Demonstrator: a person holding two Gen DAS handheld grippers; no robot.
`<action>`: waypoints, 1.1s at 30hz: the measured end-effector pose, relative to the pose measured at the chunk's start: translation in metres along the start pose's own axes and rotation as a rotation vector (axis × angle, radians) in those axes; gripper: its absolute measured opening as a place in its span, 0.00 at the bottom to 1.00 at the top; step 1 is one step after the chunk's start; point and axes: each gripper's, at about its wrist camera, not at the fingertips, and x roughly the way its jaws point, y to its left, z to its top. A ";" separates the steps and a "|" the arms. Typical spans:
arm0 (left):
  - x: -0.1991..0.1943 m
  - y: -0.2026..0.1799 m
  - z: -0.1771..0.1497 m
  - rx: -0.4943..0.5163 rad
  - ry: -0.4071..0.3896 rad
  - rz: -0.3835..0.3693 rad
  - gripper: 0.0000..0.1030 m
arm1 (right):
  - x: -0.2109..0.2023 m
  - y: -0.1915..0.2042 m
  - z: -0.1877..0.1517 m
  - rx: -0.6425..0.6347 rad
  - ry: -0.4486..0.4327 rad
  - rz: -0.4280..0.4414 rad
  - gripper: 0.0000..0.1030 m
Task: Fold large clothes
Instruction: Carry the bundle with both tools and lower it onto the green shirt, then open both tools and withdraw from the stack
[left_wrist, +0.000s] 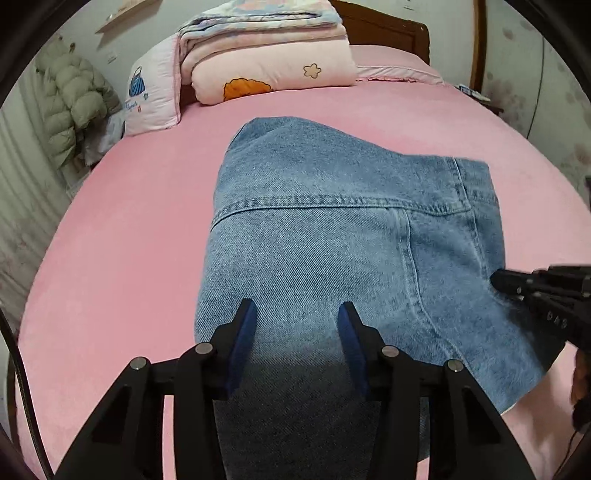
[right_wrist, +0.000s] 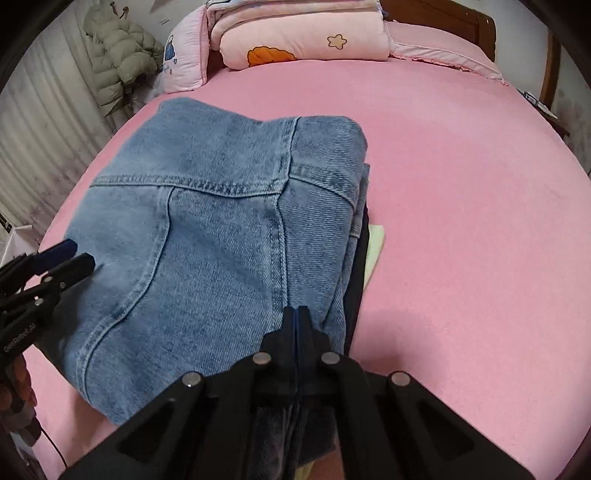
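Right wrist view: the jeans lie folded mid-frame on the bed; right gripper pressed together, left gripper spread. Best to press the layers flat, edges aligned.

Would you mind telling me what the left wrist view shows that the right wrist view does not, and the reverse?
Only the left wrist view shows the left gripper head-on, open over the denim garment. Only the right wrist view shows the right gripper head-on, shut at the garment's near edge, and a pale cloth peeking out beneath its right side. Both show the garment on the pink bed, the stacked quilts and the hanging puffer jacket.
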 end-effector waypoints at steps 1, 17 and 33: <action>0.000 0.000 0.001 0.001 0.002 0.007 0.44 | 0.000 0.002 0.000 -0.008 0.001 -0.007 0.00; -0.132 -0.039 0.007 -0.142 0.066 -0.051 0.83 | -0.151 0.014 -0.014 0.006 -0.124 0.005 0.01; -0.360 -0.129 -0.029 -0.239 0.006 -0.092 0.89 | -0.361 -0.007 -0.091 0.046 -0.160 0.030 0.02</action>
